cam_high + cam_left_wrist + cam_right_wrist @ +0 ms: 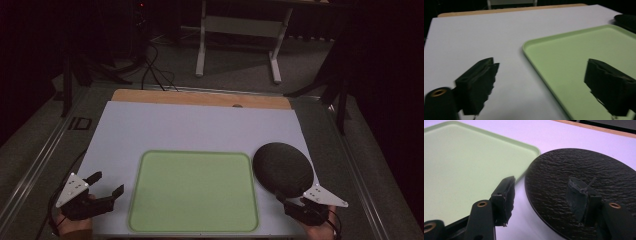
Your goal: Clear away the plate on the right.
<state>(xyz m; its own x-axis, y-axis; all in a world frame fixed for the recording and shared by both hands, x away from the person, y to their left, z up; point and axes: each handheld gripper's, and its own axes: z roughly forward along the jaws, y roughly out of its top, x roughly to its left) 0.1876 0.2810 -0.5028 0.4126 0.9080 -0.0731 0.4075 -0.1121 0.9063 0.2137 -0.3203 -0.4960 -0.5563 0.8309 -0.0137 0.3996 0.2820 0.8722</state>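
A round black plate with a rough, slate-like surface (283, 168) lies on the white board that covers the table (200, 127), at the right, just beside the right edge of a pale green rectangular plastic tray with rounded corners (194, 191); in the right gripper view the plate's rim (579, 195) sits close to the tray's corner (474, 165), with a narrow strip of white board between them; the right gripper (296, 204), held in a hand at the bottom right of the high view, is at the near edge of the plate with its jaws spread wide and released; in its own view one jaw stands over the gap beside the tray and the other over the plate's dark surface, and whether that jaw touches the plate cannot be told; the left gripper (102, 187) is at the bottom left, held over the white board just beside the tray's left edge, its jaws also spread apart and gripping nothing; in the left gripper view one jaw stands over bare white board and the other over the green tray (579, 65); beyond the white board a strip of wooden tabletop (200, 98) shows at the far edge
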